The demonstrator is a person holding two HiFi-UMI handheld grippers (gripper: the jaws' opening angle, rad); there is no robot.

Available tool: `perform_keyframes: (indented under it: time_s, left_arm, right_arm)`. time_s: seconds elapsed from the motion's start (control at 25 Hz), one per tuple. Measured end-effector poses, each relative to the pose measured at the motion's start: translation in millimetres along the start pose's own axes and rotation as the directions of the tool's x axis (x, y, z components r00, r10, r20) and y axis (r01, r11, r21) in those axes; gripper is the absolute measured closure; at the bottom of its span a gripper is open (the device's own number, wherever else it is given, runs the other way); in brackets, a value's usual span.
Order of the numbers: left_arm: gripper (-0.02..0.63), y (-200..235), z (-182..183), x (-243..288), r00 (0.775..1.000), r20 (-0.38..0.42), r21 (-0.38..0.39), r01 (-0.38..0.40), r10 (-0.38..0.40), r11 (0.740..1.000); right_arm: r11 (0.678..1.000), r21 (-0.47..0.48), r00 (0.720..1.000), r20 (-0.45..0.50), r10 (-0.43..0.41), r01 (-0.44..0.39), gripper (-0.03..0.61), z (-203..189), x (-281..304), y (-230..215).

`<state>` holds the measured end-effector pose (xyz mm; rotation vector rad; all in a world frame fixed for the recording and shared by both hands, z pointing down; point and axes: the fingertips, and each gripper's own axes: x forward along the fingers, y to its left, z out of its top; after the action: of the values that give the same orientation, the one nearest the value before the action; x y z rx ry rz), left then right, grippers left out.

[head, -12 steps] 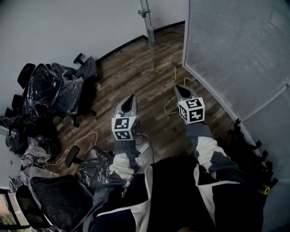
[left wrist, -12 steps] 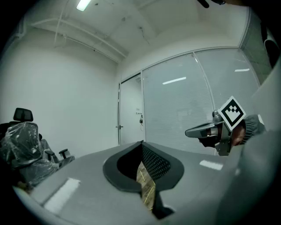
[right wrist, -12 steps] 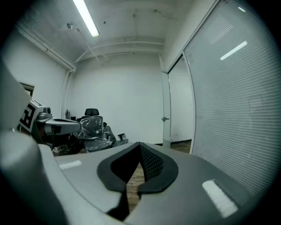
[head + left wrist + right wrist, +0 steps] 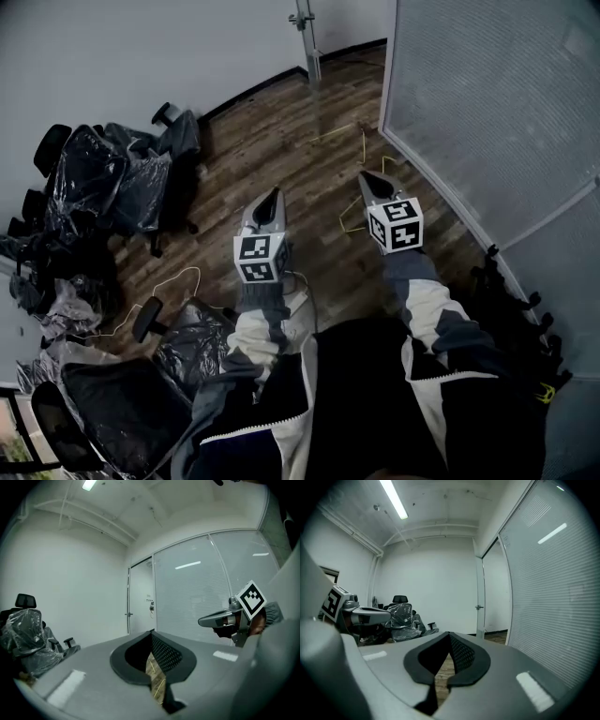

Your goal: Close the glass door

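Observation:
The glass door (image 4: 307, 42) stands open at the far end of the room, seen edge-on, with a metal fitting at its top. In the right gripper view the door (image 4: 480, 606) is a thin upright strip with a handle, beside the frosted glass wall (image 4: 543, 588). The left gripper view shows the door (image 4: 140, 599) far ahead. My left gripper (image 4: 274, 195) and right gripper (image 4: 367, 176) are held side by side over the wood floor, well short of the door. Both are shut on nothing: left gripper (image 4: 151, 633), right gripper (image 4: 449, 634).
Office chairs wrapped in plastic (image 4: 112, 183) crowd the left wall, and another chair (image 4: 122, 403) is near my left leg. A yellow cable (image 4: 352, 216) and a white cable (image 4: 178, 281) lie on the floor. The frosted glass wall (image 4: 487, 103) runs along the right.
The head view has slid a little, so the chairs and door sit slightly differently in frame. Both grippers keep the same pose, still shut.

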<state>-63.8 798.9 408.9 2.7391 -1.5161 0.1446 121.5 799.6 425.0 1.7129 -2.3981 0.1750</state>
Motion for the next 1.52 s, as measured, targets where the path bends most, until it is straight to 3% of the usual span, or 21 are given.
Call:
perform_keyframes:
  time_s: [0.52, 0.92, 1.08, 1.28, 1.52]
  left_arm:
    - [0.611, 29, -17, 9, 1.0, 0.014, -0.044, 0.022, -0.021, 0.999]
    - [0.611, 52, -36, 36, 1.0, -0.012, -0.044, 0.012, -0.013, 0.999]
    - [0.611, 73, -36, 71, 0.999, -0.023, -0.061, -0.03, 0.029, 0.998]
    - [0.611, 103, -41, 130, 0.992, -0.072, -0.107, -0.112, 0.104, 0.988]
    - [0.611, 124, -15, 211, 0.985, -0.083, 0.017, -0.15, 0.151, 0.989]
  right_arm:
    - [1.0, -0.023, 1.0, -0.022, 0.015, -0.016, 0.574, -3, 32, 25]
    - [0.993, -0.032, 0.993, -0.038, 0.115, -0.116, 0.574, -5, 86, 21]
    - [0.987, -0.026, 0.987, -0.032, 0.16, -0.161, 0.574, -5, 134, 0]
    - [0.973, 0.057, 0.974, -0.004, 0.225, -0.224, 0.574, 5, 208, -48]
    - [0.946, 0.023, 0.946, 0.043, 0.321, -0.322, 0.574, 41, 280, -108]
